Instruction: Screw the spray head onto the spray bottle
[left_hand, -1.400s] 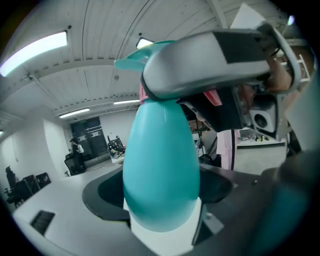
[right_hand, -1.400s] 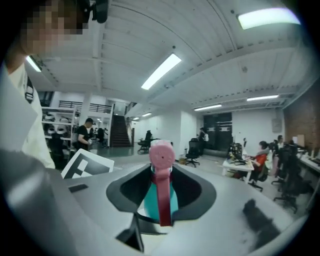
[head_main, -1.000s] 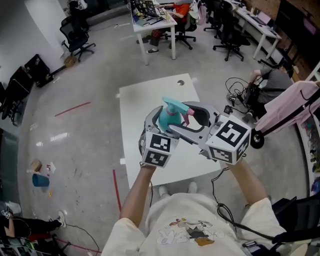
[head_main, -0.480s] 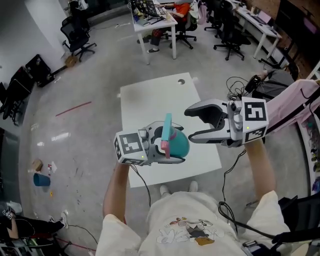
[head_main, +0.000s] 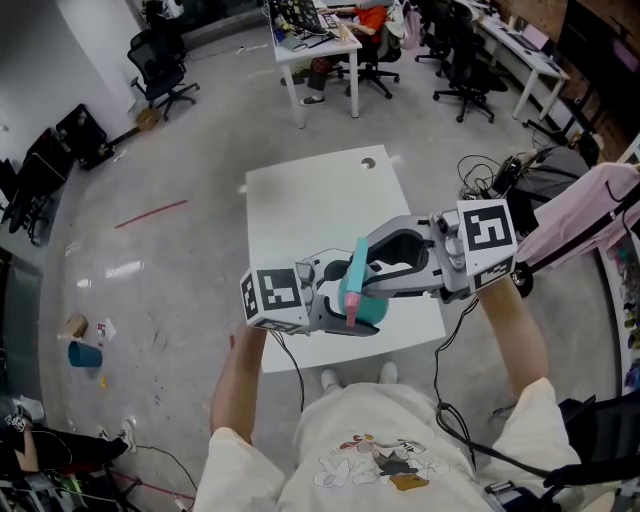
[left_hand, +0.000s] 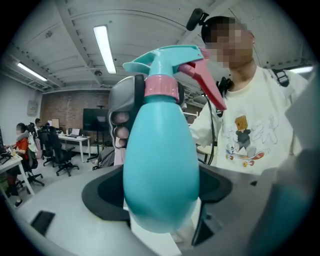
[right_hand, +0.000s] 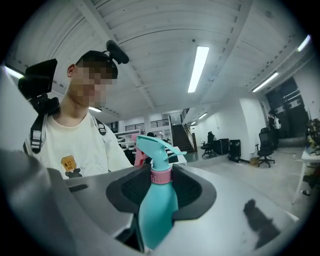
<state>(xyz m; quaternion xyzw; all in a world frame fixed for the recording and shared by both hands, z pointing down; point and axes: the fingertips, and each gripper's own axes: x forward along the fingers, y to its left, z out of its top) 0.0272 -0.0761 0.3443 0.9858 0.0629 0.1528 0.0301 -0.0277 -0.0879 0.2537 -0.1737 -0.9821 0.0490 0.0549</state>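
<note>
- Desk (head_main: 300, 200), white, on a grey floor, beneath everything held.
- Left gripper (head_main: 358, 312), reaching in from the left of the head view; jaws spread wide and clamped on the round belly of the spray bottle (left_hand: 160, 165).
- Right gripper (head_main: 385, 262), reaching in from the right, facing the other; jaws just drawn closer together, now pinching the pink collar (right_hand: 160, 176) from both sides.
- Spray bottle: teal, held in the air over the near part of the desk.
- Spray head (left_hand: 165, 57), teal, seated on the neck above the collar.
- Trigger (left_hand: 202, 82), pink, angled toward the person's shirt.
</note>
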